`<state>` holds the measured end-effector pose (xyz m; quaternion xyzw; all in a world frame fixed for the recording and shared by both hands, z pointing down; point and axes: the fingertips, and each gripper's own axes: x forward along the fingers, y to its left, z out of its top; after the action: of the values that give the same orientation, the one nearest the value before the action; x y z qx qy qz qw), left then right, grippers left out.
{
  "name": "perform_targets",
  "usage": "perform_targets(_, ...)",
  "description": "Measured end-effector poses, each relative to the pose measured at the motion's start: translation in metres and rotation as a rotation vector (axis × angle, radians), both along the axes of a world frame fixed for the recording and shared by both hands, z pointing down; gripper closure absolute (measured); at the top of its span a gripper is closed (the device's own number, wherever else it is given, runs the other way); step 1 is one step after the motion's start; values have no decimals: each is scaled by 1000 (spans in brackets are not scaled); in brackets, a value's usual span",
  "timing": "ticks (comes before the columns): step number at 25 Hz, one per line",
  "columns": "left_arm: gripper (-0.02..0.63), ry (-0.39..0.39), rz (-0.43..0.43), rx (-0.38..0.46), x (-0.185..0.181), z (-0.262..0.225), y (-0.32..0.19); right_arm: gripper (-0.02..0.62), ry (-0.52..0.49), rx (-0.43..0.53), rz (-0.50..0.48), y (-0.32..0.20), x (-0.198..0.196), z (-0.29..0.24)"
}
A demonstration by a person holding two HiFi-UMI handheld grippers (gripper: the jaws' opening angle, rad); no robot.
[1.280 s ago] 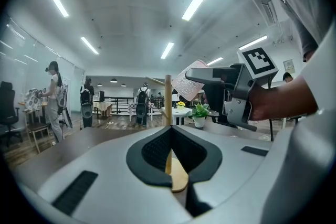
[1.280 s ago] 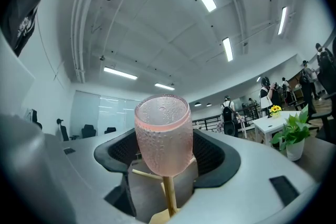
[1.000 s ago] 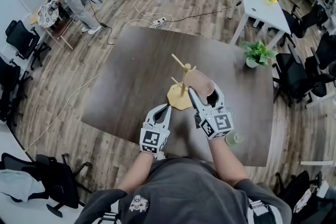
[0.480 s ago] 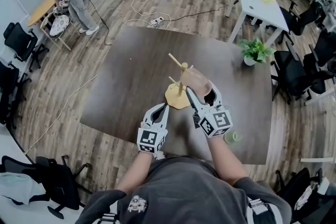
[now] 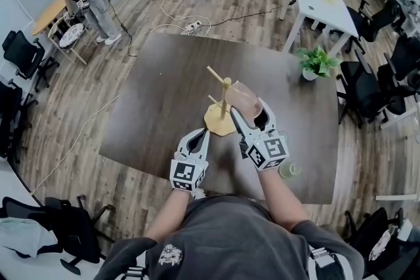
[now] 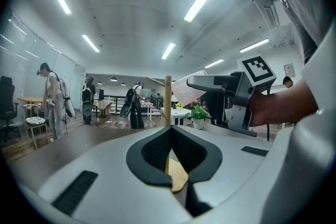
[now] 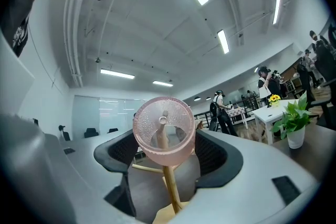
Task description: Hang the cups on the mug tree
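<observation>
- R gripper [image 5: 251, 112] has its jaws closed on a pink see-through cup [image 5: 241, 96], held up off the bench [image 5: 151, 95].
- In the right gripper view the cup [image 7: 164, 131] sits between the dark pads w/ its mouth toward the camera. The mug tree's pole [image 7: 172, 186] shows through and below it.
- From the head view the cup is right up against the top of the wooden mug tree [image 5: 222, 101], on its R side. Can't tell if it's on a peg.
- The mug tree stands upright on its round base near the bench's middle.
- L gripper [image 5: 201, 136] is low, just beside the base, w/ jaw tips together and nothing held.
- A green cup [image 5: 289, 170] stands on the bench by the R forearm.
- A potted plant [image 5: 315, 63] sits at the far R corner.
</observation>
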<state>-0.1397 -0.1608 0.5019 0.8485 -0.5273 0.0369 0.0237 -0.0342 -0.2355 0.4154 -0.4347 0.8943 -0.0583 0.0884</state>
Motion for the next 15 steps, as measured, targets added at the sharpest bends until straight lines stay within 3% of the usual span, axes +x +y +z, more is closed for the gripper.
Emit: perform_targets(15, 598, 6, 11, 19, 0, -8, 6, 249, 49, -14, 17, 37, 5, 14)
